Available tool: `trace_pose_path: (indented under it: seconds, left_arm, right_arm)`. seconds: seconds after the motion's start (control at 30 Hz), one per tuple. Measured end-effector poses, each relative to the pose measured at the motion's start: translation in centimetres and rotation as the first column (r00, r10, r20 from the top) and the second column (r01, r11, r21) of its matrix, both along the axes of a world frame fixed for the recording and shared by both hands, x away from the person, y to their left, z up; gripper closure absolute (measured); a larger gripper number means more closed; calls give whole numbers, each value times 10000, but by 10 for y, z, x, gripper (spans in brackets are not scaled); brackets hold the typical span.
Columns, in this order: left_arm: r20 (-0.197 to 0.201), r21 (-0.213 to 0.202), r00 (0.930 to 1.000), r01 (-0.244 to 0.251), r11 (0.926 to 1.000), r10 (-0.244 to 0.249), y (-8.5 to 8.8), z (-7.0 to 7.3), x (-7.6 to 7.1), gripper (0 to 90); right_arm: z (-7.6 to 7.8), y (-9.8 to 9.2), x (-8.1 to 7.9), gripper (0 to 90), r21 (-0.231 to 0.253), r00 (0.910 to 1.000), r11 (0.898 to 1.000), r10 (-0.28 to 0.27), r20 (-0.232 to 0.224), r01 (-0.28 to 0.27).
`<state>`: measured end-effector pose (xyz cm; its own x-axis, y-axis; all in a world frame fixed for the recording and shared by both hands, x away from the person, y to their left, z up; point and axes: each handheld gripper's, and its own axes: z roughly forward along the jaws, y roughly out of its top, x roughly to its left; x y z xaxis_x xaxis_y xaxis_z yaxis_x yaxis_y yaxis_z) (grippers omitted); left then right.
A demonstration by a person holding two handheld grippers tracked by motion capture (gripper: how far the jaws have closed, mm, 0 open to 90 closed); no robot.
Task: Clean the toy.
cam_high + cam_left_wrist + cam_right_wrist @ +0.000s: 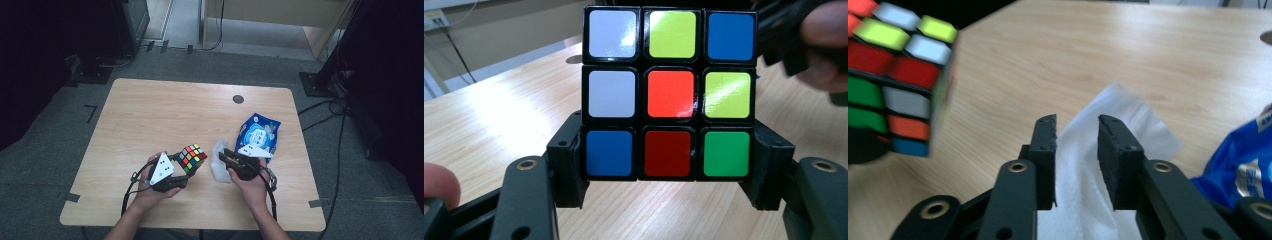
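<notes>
A scrambled Rubik's cube [191, 158] is held a little above the wooden table [160, 110], with my left gripper [185, 165] shut on it. In the left gripper view the cube [670, 93] has its bottom row clamped between the two black jaws of my left gripper [669, 172]. My right gripper [224, 155] points toward the cube [895, 75] from the right. Its own view shows the right gripper [1077, 127] with jaws apart by a narrow gap. A white tissue [1128, 112] lies on the table under and between them, and the pads are not pressing on it. The tissue [217, 169] sits by the right hand.
A blue snack packet [258, 132] lies on the table just right of the right gripper, and it appears at the edge of the right gripper view [1243, 165]. A small dark round cap [238, 99] is set in the table's far side. Cables and dark stands surround the table.
</notes>
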<state>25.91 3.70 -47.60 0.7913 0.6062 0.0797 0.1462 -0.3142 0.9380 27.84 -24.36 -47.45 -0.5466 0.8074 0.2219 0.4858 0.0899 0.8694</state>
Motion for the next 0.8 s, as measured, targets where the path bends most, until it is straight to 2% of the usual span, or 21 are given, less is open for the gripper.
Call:
trace_pose_path:
  seconds: [0.03, 0.1, 0.17, 0.23, 0.27, 0.37, 0.4, 0.5, 0.57, 0.67, 0.7, 0.73, 0.8]
  left_arm:
    - [-19, 25, 10000, -87, 10000, 87, 0, 0, 1, 340]
    - [-91, -28, 9998, -182, 9998, 182, 1, -1, 2, 340]
    - [-116, 19, 9996, -266, 9996, 266, 1, -1, 2, 340]
    - [-156, 51, 9992, -366, 9993, 367, 0, -2, 3, 341]
    - [-159, 68, 9990, -409, 9991, 410, -1, -2, 3, 340]
    - [-127, 44, 9990, -439, 9990, 440, -5, -2, 0, 340]
    - [-103, 71, 9990, -427, 9991, 428, -6, -2, 0, 340]
    - [-5, 152, 9986, -529, 9985, 529, -11, -1, -3, 340]
    - [-4, 105, 9979, -642, 9979, 642, -11, -1, -3, 340]
    - [-42, -129, 9980, -627, 9979, 627, -11, 0, -3, 340]
    - [52, -179, 9983, -585, 9981, 586, -12, 1, -5, 340]
    - [113, -176, 9984, -547, 9983, 549, -13, 1, -6, 340]
    - [256, -115, 9986, -457, 9989, 460, -17, 2, -9, 340]
  right_arm:
    - [4, 0, -1, 674, 143, 10000, 9999, -6, 72, 5]
    - [15, 3, -6, 573, 705, 9997, 9974, 103, 207, -117]
    - [21, 7, -9, 467, 1042, 9996, 9943, 194, 212, -215]
    - [28, 14, -14, 416, 1575, 9986, 9861, 522, 63, -525]
    - [31, 20, -17, 402, 1875, 9957, 9780, 929, 28, -918]
    - [37, 35, -23, 369, 2041, 9909, 9702, 1343, -52, -1304]
    - [37, 39, -25, 352, 2259, 9903, 9654, 1380, -177, -1305]
    - [35, 44, -26, 300, 2463, 9923, 9638, 1159, -431, -1019]
    - [32, 44, -25, 299, 2678, 9929, 9598, 1030, -594, -835]
    - [28, 43, -23, 305, 3089, 9911, 9490, 958, -924, -629]
    - [26, 43, -22, 305, 3208, 9897, 9450, 1015, -1008, -642]
    - [24, 44, -20, 303, 3397, 9870, 9383, 1102, -1173, -644]
    - [21, 45, -19, 314, 3518, 9838, 9336, 1214, -1318, -680]
